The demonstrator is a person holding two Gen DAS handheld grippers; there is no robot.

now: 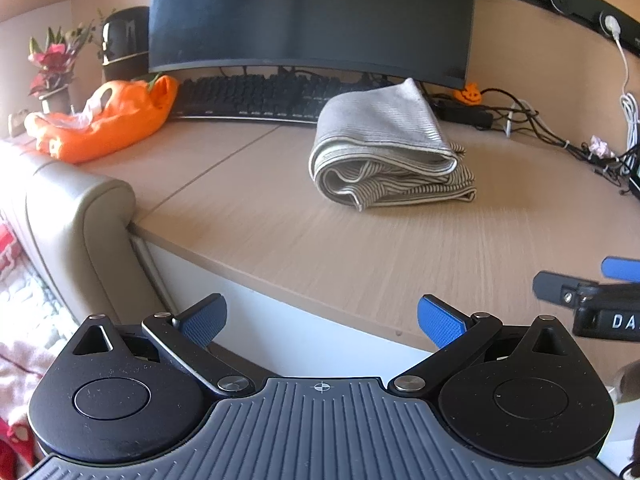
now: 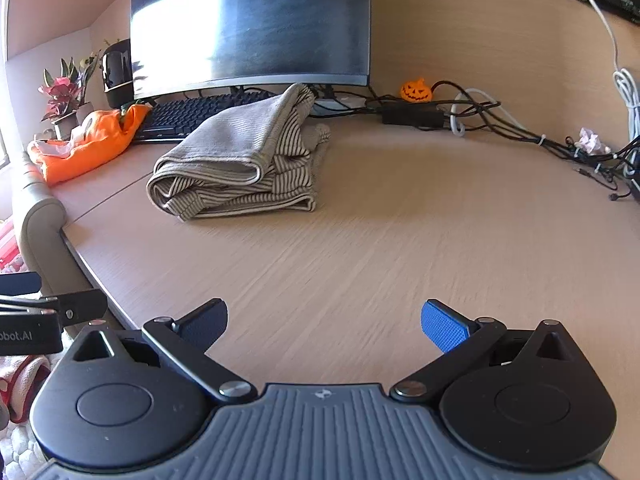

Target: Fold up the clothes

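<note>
Already bundled, the striped garment [image 1: 390,152] lies on the table [image 1: 280,232] well ahead of both grippers, the left gripper [image 1: 320,322] and right gripper [image 2: 324,326] each with fingers spread apart and holding nothing. Its loose upper layer, leaning toward the keyboard [image 1: 264,94], could slump and undo the fold if nudged carelessly.

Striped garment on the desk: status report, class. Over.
Left gripper open, empty. Right gripper open, empty. Striped garment folded on desk, untouched. Nothing in the way.
</note>
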